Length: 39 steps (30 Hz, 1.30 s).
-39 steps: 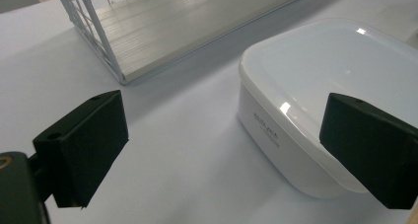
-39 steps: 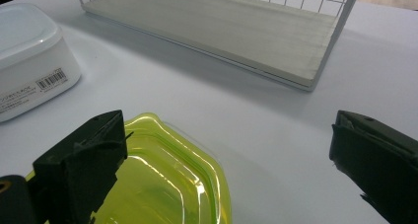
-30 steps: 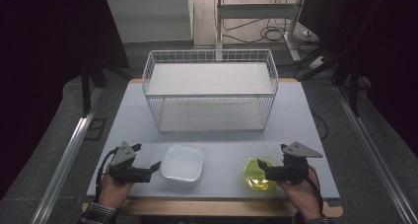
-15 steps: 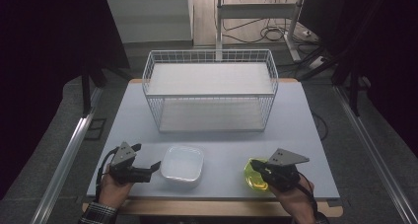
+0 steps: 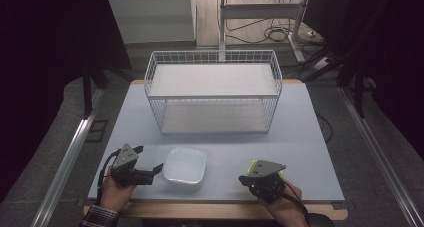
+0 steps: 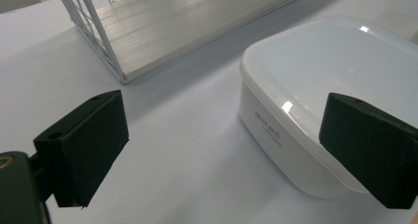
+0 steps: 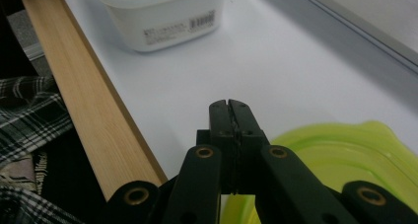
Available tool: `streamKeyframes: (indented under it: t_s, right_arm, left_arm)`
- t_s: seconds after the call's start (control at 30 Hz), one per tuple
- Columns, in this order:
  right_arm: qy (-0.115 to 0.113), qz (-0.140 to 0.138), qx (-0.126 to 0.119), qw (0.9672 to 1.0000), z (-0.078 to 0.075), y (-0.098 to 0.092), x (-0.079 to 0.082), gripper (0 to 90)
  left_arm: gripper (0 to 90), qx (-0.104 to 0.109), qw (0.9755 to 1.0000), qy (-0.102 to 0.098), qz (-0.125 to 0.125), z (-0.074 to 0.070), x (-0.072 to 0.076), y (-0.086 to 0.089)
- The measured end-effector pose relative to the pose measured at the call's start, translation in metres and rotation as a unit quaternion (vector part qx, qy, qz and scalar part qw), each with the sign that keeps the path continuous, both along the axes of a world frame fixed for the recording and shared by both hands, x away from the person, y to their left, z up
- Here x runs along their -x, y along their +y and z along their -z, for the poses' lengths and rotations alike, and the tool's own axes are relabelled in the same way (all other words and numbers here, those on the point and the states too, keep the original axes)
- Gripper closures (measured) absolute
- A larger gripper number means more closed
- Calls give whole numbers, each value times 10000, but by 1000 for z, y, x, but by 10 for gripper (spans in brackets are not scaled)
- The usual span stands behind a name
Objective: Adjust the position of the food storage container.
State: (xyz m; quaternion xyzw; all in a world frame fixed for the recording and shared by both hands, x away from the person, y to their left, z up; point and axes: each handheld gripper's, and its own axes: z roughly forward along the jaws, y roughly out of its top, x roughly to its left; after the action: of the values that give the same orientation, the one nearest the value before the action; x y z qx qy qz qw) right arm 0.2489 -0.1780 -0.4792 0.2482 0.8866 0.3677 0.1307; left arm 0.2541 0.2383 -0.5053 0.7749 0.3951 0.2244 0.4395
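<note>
Wire basket (image 5: 213, 94) behind white container (image 5: 185, 165), yellow-green lid (image 7: 345, 155) nearby

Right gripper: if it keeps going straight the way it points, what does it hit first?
Probably the white container. The right gripper, jaws shut and empty, aims across bare table roughly toward it; whether it meets it squarely or passes beside it is unclear.

Counted on one table (image 5: 300, 132) are one wire basket (image 5: 213, 89), one white tub (image 5: 185, 164), one green lid (image 7: 345, 155) and two grippers, a left (image 5: 150, 159) and a right (image 5: 247, 180), each held in one hand.
</note>
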Motion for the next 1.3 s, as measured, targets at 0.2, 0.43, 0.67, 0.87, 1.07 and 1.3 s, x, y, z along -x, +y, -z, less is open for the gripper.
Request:
streamKeyframes:
  t_s: [0.2,0.43,0.67,0.87,1.07,1.3]
  right_arm:
    - [1,157,63,9999,-2,-11,-5,896]
    - [-9,527,87,9986,-4,-36,-10,896]
    - [4,963,18,9954,-5,-67,-10,896]
    - [5,1062,-81,9943,-5,-73,-10,892]
    - [-140,776,-145,9968,-6,-53,-5,785]
    - [-264,677,-206,9971,1,-36,-7,529]
  left_arm:
    - [43,-13,10000,2,-3,0,0,0]
    - [43,-18,10000,22,-16,1,0,0]
    - [44,0,10000,34,-40,1,-1,1]
    - [45,-8,9999,71,-79,1,-1,0]
    - [74,-139,9995,-15,-271,-4,-1,12]
    - [437,-110,9992,377,105,7,-8,20]
